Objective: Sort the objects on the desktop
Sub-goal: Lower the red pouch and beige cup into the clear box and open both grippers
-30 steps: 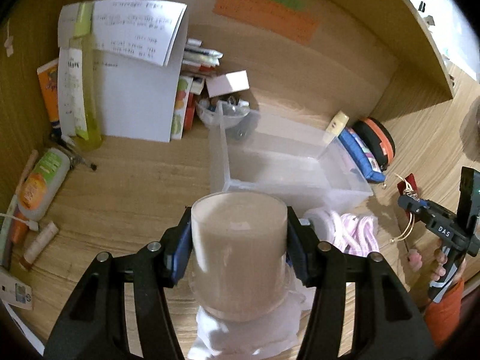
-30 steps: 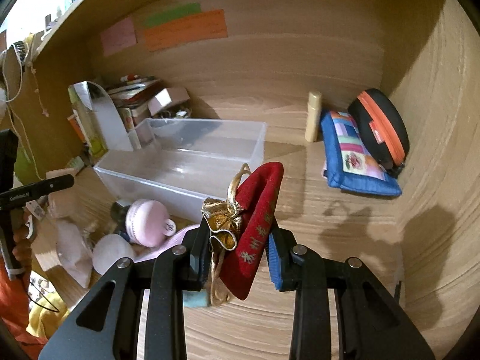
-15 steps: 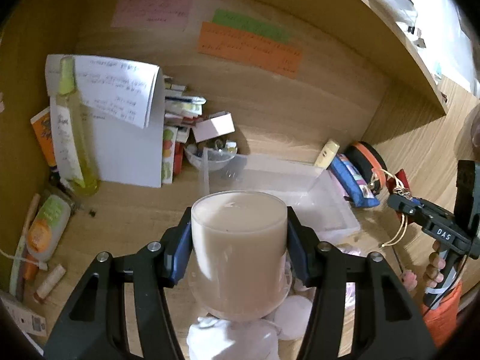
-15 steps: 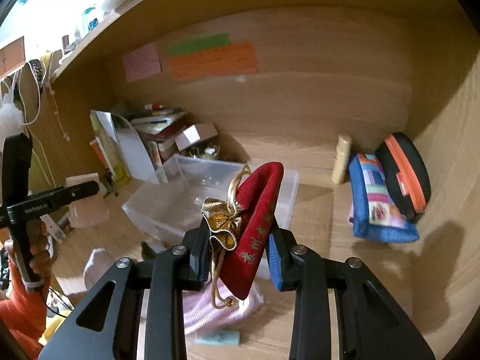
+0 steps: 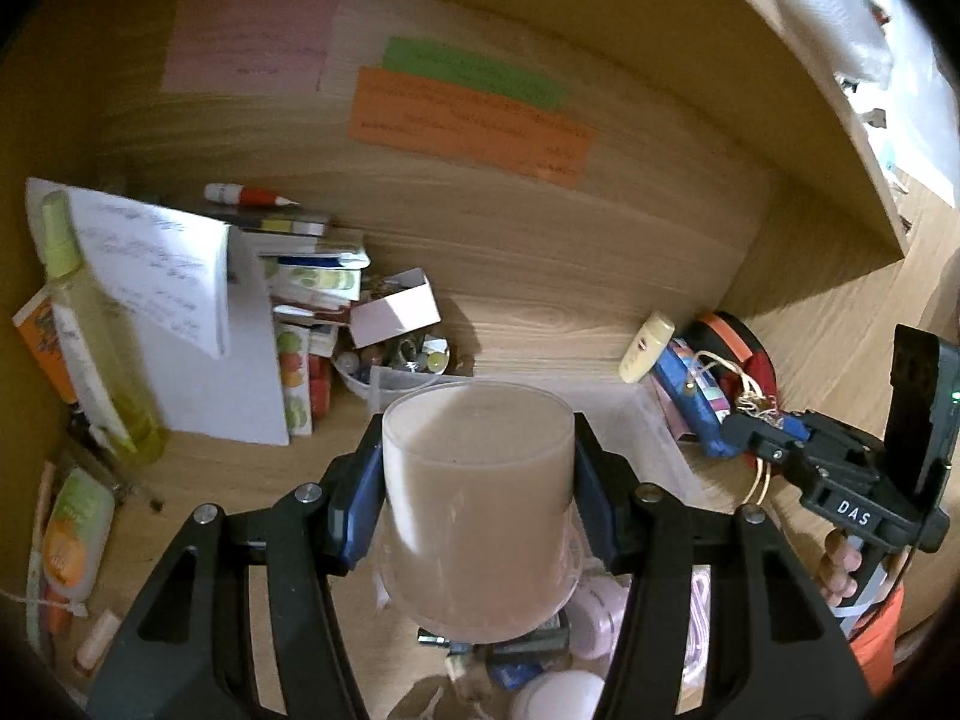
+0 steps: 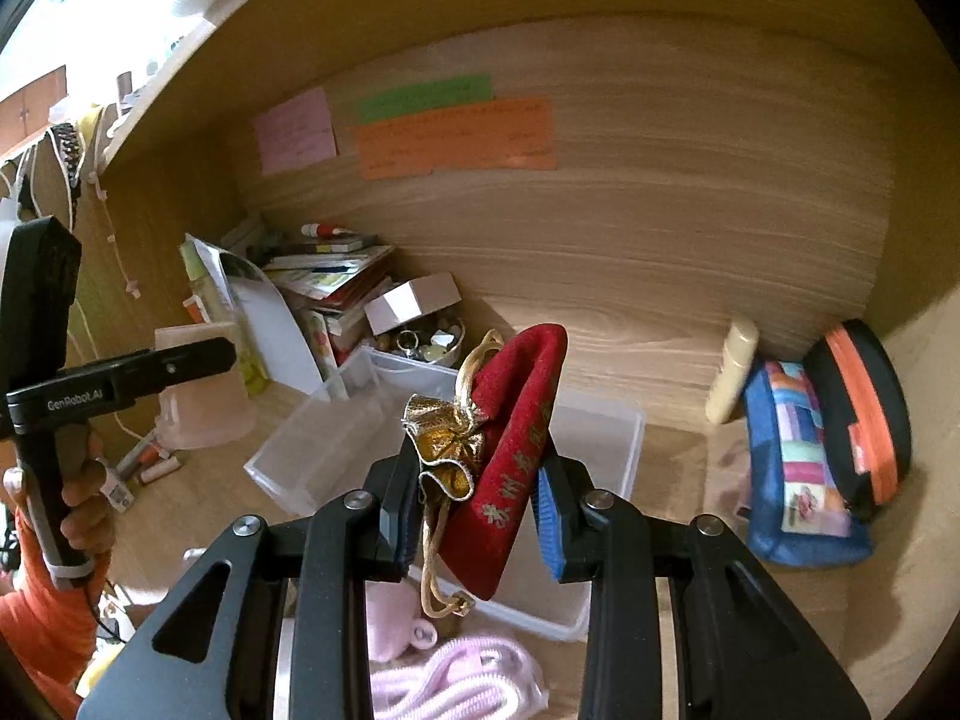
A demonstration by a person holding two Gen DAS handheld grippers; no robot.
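My left gripper [image 5: 477,510] is shut on a translucent pinkish plastic cup [image 5: 477,504], held upside down well above the desk. It also shows in the right wrist view [image 6: 201,387] at the left. My right gripper [image 6: 480,504] is shut on a red cloth pouch [image 6: 516,456] with a gold drawstring top, held above the clear plastic bin [image 6: 606,438]. The pouch and right gripper also show in the left wrist view [image 5: 759,429], to the right of the bin [image 5: 654,432].
A stack of books and papers [image 5: 300,294], a yellow bottle [image 5: 99,354] and a bowl of trinkets [image 6: 423,339] stand at the back left. A blue pouch [image 6: 798,468], black-orange case [image 6: 864,396] and cream tube [image 6: 729,372] lie at the right. Pink items [image 6: 456,672] lie in front of the bin.
Both grippers have risen and tilted up from the desk with their objects still held. The bin and desk items now sit lower in both views.
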